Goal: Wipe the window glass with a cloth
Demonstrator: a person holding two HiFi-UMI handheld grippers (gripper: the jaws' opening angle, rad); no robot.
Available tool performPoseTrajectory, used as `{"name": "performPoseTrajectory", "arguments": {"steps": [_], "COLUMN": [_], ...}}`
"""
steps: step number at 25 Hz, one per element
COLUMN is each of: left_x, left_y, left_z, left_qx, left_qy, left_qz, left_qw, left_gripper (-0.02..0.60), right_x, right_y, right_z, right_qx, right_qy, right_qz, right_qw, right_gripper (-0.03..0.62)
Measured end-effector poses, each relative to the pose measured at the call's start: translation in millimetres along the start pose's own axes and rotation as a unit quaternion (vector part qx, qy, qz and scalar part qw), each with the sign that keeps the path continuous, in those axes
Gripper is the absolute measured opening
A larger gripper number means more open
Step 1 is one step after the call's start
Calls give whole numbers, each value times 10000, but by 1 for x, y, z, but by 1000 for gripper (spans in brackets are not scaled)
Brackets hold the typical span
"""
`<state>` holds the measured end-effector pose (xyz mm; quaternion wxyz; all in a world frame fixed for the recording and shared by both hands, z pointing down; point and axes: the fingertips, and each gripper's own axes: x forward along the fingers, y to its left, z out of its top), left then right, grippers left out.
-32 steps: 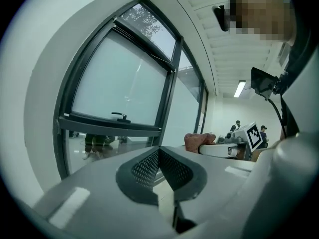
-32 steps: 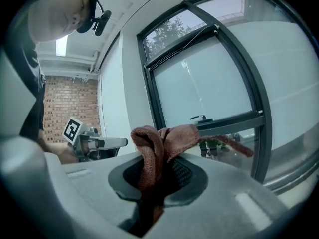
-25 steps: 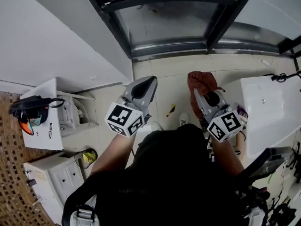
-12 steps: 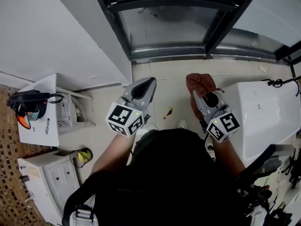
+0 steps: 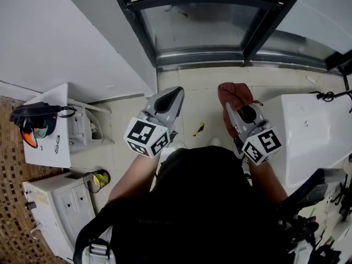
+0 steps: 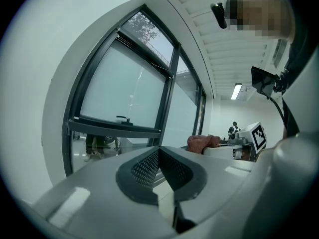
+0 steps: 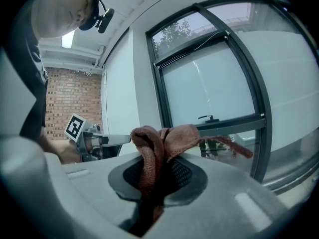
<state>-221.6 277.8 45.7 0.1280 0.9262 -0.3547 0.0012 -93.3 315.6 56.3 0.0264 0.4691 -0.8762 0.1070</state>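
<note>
From the head view, the right gripper (image 5: 235, 108) has its jaws clamped on a crumpled reddish-brown cloth (image 5: 233, 94), which bunches past the tips above the pale tiled floor (image 5: 203, 92). The left gripper (image 5: 174, 97) is just beside it, tapered grey plastic, nothing in it. Both point toward the window glass (image 5: 198, 26), set in a dark metal frame (image 5: 143, 37). At the lower left, a small round bin (image 5: 98, 180) holds what seems to be something yellow. A white table (image 5: 313, 131) stands to the right.

In the left gripper view, the jaws are together, their dark ribbed pads (image 6: 147, 167) meeting in a point with nothing between them. Beyond them are the frosted glass pane (image 6: 124, 88) with a dark handle (image 6: 124, 118) on its lower bar, and to the right the cloth (image 6: 202, 142), clear of the glass.

In the right gripper view, the jaws pinch the cloth (image 7: 162, 138), a soft, coarse-woven fabric folded into a lump, with a loose corner trailing right. The pane (image 7: 209, 88) is beyond it, untouched. A brick wall (image 7: 65, 108) shows on the left.
</note>
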Motion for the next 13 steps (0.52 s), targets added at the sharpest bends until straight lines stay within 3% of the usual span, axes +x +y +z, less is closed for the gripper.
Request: {"name": "performPoseTrajectory", "arguments": {"steps": [13], "left_x": [-8], "left_y": [-4], "left_z": [-4], "left_qx": [-20], "left_qy": [-7], "left_qz": [99], "left_qw": [9999], "left_gripper": [17], "right_x": [-7], "right_y": [2], "right_z": [-3], "right_qx": [-11], "right_qy": [20], "right_qz": [27], "right_qw": [10000], "right_gripper": [40]}}
